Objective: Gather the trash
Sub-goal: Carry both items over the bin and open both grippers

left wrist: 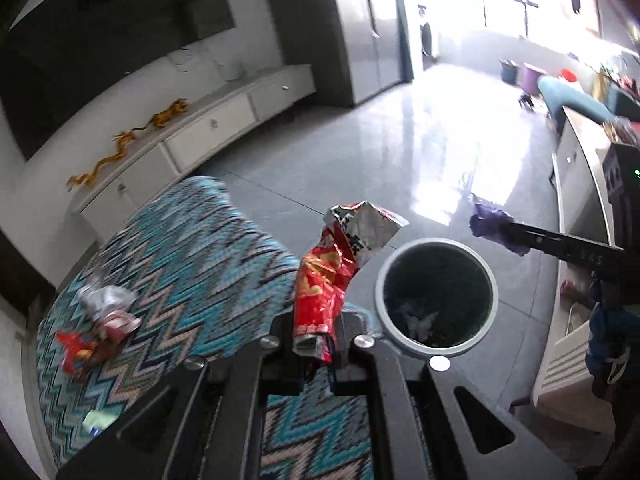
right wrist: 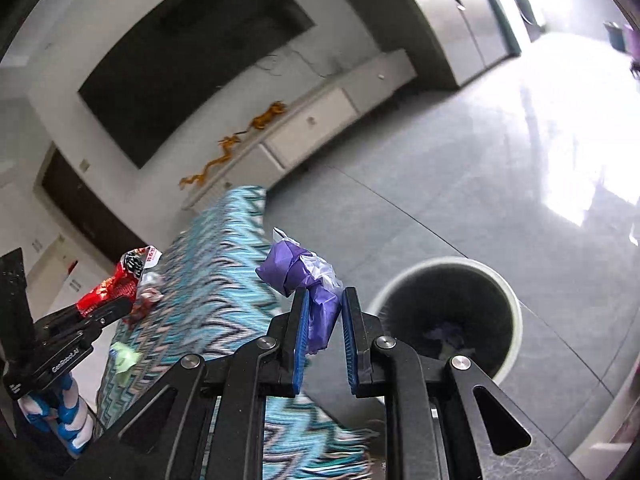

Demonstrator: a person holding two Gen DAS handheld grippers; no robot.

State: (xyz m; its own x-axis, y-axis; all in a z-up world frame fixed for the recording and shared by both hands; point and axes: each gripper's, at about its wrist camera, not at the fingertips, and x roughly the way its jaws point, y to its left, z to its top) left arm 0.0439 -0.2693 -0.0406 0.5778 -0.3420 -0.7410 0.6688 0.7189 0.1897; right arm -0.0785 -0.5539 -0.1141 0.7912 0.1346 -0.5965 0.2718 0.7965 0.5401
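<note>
My left gripper [left wrist: 316,332] is shut on a red snack bag [left wrist: 328,280], held above the edge of the zigzag-patterned table [left wrist: 192,264], just left of the grey trash bin [left wrist: 438,298]. My right gripper [right wrist: 324,320] is shut on a purple crumpled wrapper [right wrist: 308,280], left of the bin [right wrist: 448,312] and above its height. In the left wrist view the purple wrapper [left wrist: 492,228] hangs beyond the bin's right rim. The bin holds some trash. More wrappers [left wrist: 104,316] and a green scrap [left wrist: 100,420] lie on the table.
A white TV cabinet [left wrist: 208,132] with gold dragon figures [left wrist: 128,140] stands along the far wall. A white cabinet [left wrist: 576,216] stands at the right. Grey tiled floor [left wrist: 400,152] surrounds the bin.
</note>
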